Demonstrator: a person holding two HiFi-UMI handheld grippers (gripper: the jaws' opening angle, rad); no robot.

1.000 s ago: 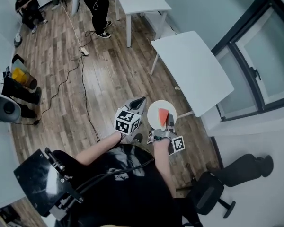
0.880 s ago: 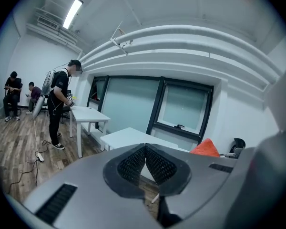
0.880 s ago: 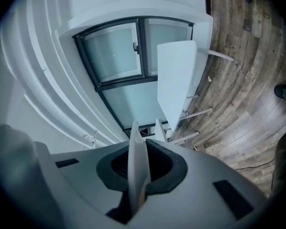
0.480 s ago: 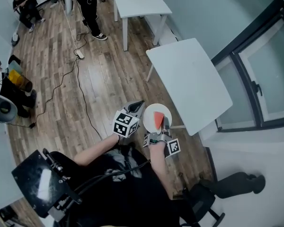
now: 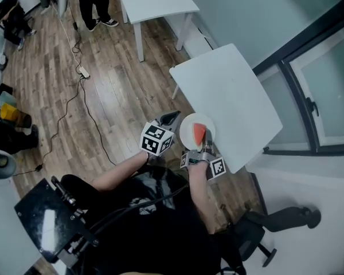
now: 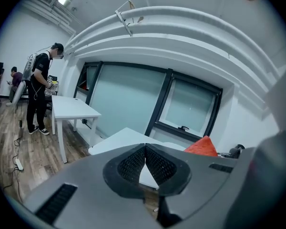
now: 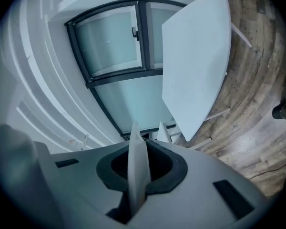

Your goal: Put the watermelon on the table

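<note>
1. The right hand-held gripper is pinching the rim of a white plate. Its jaws are clamped hard on it, and in its own view the plate's edge is standing straight up between them.
2. The watermelon slice is riding on that plate, just ahead of the right hand-held gripper.
3. The left hand-held gripper is travelling alongside, just left of the plate, with its jaws pressed together on nothing.
4. Here's the change: a second ago the plate was hanging over bare floor with the bench well ahead. Now the bench is sliding in close, and the plate's far rim is meeting the bench's near edge in the head view.
5. That suggests the carry is nearly over and the set-down is coming up.
6. The plate probably wants to go further in from the edge and then down flat before the right jaws let go. Any tilt risks sending the slice sliding off.
</note>
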